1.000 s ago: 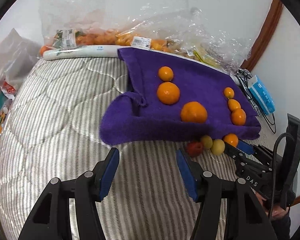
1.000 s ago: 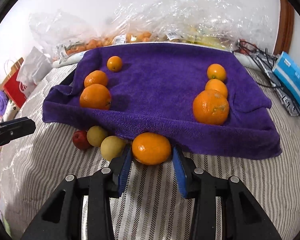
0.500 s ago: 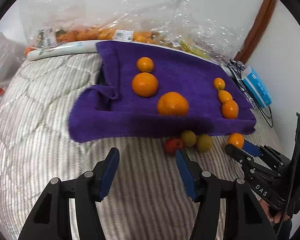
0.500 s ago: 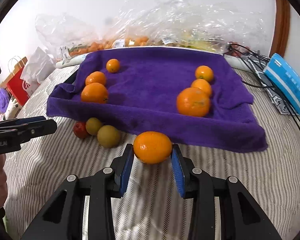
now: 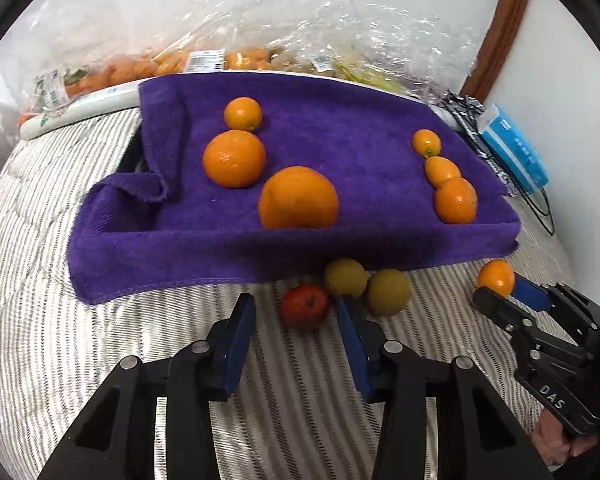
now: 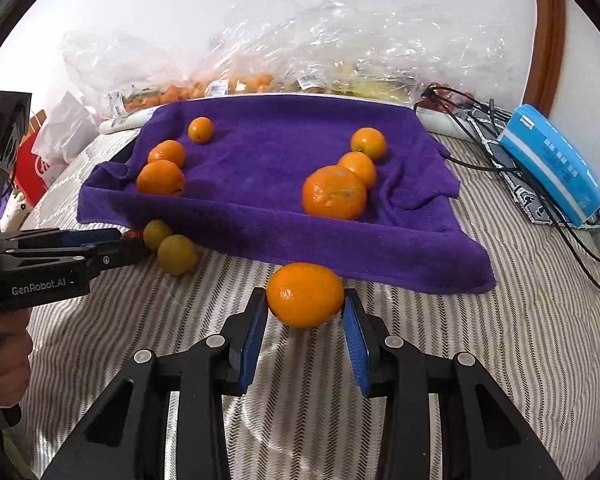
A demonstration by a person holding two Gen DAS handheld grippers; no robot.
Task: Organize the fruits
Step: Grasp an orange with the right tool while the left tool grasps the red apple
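Your right hand-held gripper [image 6: 305, 322] pinches the round orange mandarin [image 6: 305, 294] clear of the striped quilted bed [image 6: 440, 340], ready for the purple towel [image 6: 268, 184], while your left hand-held gripper [image 5: 296, 334], closing but not gripping, brackets the small red fruit [image 5: 305, 305].

Striped bed [image 5: 80, 340] is lying bare before the purple towel [image 5: 340, 128]. A red fruit [image 5: 305, 305] and two yellow-green fruits [image 5: 388, 291] are crowding the towel's front edge; cables [image 6: 540, 208] are trailing rightward.

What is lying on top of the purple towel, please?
On the purple towel lie six orange fruits, three in a row on each side. What is under the towel is covered.
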